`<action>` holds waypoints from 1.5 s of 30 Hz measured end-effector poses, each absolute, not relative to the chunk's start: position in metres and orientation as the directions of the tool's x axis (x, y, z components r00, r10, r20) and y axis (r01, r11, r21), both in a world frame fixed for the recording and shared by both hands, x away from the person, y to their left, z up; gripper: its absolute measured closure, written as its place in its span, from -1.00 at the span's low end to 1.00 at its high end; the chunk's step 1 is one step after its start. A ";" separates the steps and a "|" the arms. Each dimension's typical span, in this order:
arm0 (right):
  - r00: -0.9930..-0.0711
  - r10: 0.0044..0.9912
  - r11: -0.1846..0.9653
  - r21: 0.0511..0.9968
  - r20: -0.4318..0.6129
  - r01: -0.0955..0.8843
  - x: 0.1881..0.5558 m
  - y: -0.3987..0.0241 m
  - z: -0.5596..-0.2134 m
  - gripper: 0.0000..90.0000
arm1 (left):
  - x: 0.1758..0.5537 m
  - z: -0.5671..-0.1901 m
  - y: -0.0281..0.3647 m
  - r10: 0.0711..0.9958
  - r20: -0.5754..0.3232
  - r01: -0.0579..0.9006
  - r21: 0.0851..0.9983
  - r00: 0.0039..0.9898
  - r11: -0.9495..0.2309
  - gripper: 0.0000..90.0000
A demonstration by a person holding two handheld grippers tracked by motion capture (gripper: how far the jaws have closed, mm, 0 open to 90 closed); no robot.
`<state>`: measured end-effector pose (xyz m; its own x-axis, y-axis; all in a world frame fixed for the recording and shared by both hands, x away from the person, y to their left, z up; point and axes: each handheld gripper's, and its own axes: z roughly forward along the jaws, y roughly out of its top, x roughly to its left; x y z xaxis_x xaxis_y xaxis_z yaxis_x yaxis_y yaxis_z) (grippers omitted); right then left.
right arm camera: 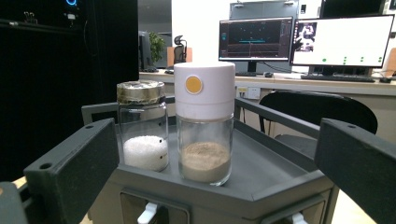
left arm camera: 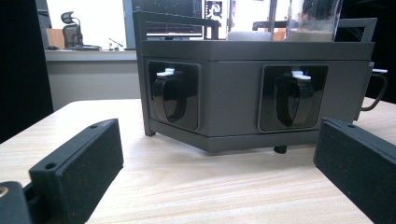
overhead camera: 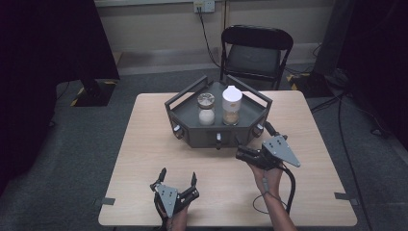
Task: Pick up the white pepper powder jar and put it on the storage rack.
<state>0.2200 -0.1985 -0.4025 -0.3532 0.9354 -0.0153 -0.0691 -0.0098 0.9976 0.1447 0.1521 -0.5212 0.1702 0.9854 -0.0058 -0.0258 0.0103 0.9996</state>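
Standing upright side by side on the grey tray (overhead camera: 250, 115), long axes vertical, are the white-capped jar (right arm camera: 204, 123) and the metal-lidded jar (right arm camera: 142, 125). The right tongs (overhead camera: 250, 143), released with jaws wide, sit just beside the tray's front right corner, facing both jars. The left tongs (overhead camera: 178, 177), also spread and holding nothing, hover over the worktop (overhead camera: 144, 144) well before the tray.

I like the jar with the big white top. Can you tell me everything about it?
The white-capped jar is clear glass with a tall white cap bearing an orange dot. Tan powder fills about its bottom third. It stands upright in the dark grey tray, right beside the gold-lidded jar of white grains. The open right gripper faces it without touching.
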 end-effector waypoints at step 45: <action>-0.275 0.961 0.002 0.999 -0.012 -0.036 0.163 -0.214 -0.458 -1.00 | 0.145 -0.521 0.151 0.986 -0.006 -0.027 1.000 0.166 0.011 -0.98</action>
<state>0.1634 -0.2139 -0.4577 -0.2751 0.9614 -0.0119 -0.0363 0.0020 0.9993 0.1446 0.1513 -0.5214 0.1657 0.9862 -0.0063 -0.0272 0.0109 0.9996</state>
